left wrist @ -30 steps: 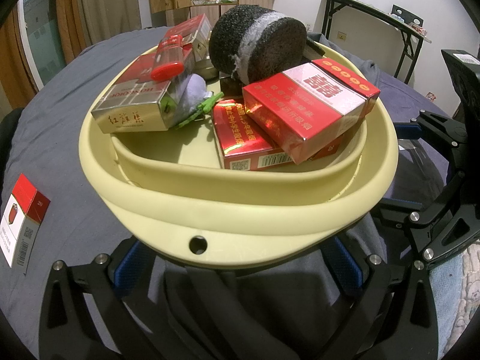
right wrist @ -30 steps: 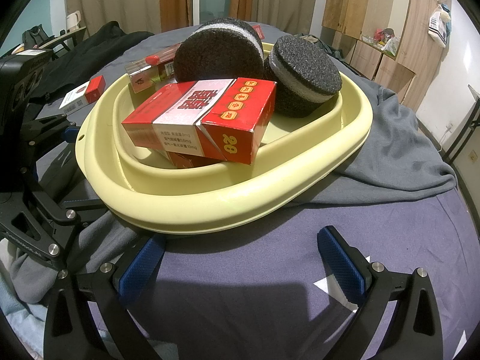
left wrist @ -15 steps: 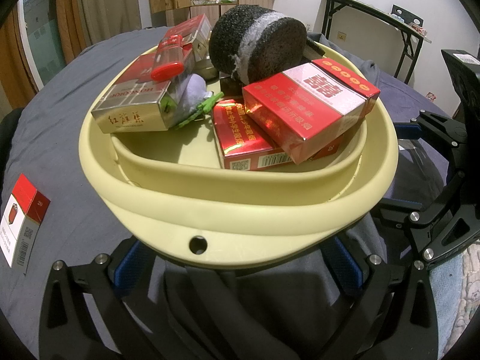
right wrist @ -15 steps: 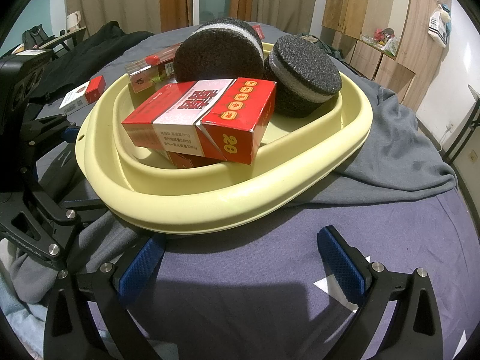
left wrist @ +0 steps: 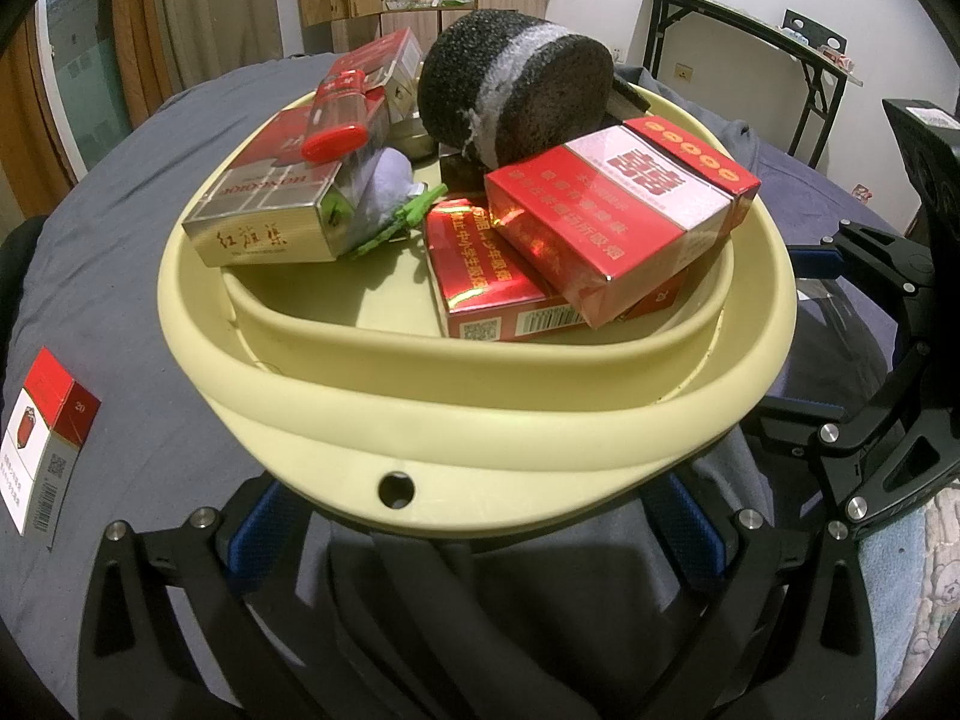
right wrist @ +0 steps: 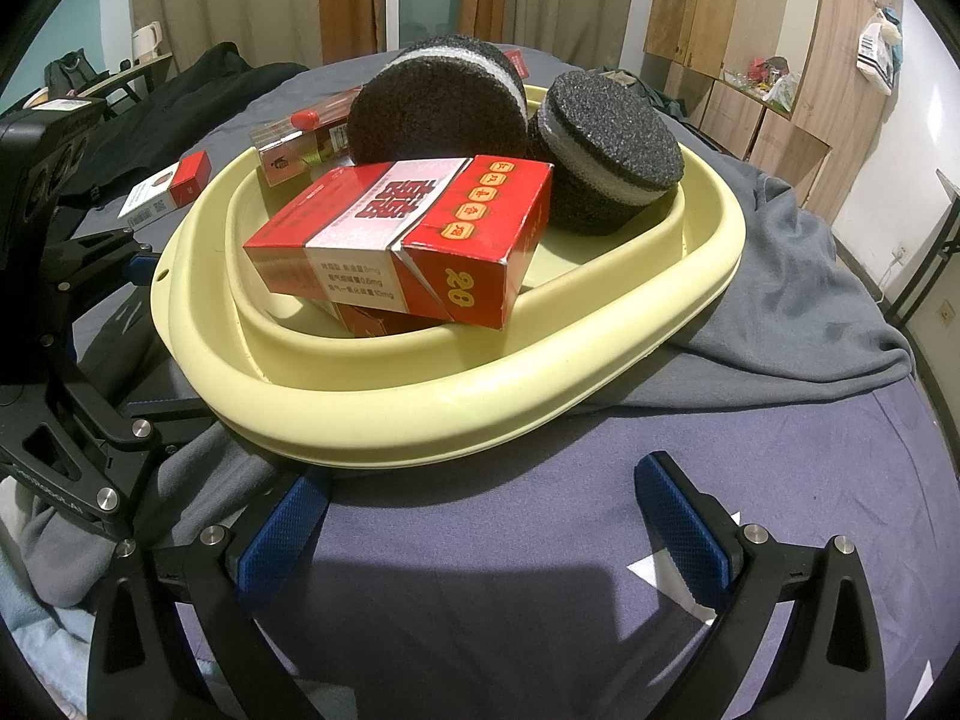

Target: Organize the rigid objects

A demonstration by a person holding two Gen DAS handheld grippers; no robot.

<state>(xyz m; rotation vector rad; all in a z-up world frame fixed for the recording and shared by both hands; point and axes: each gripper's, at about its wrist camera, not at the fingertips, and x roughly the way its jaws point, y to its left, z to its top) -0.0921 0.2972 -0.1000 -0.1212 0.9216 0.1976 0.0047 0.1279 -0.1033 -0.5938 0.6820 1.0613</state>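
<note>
One box left outside the basin (left wrist: 480, 420)

My left hand-held gripper (left wrist: 474, 534), spread wide, is nearer: box (left wrist: 48, 450) lies to its left, lengthwise.

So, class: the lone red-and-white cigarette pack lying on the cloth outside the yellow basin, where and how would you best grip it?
The red-and-white pack lies flat on the grey cloth, apart from the yellow basin. Probably best to come from above and close the fingers across its two long narrow edges near the middle: the broad face lies up, and both sides look clear.
</note>
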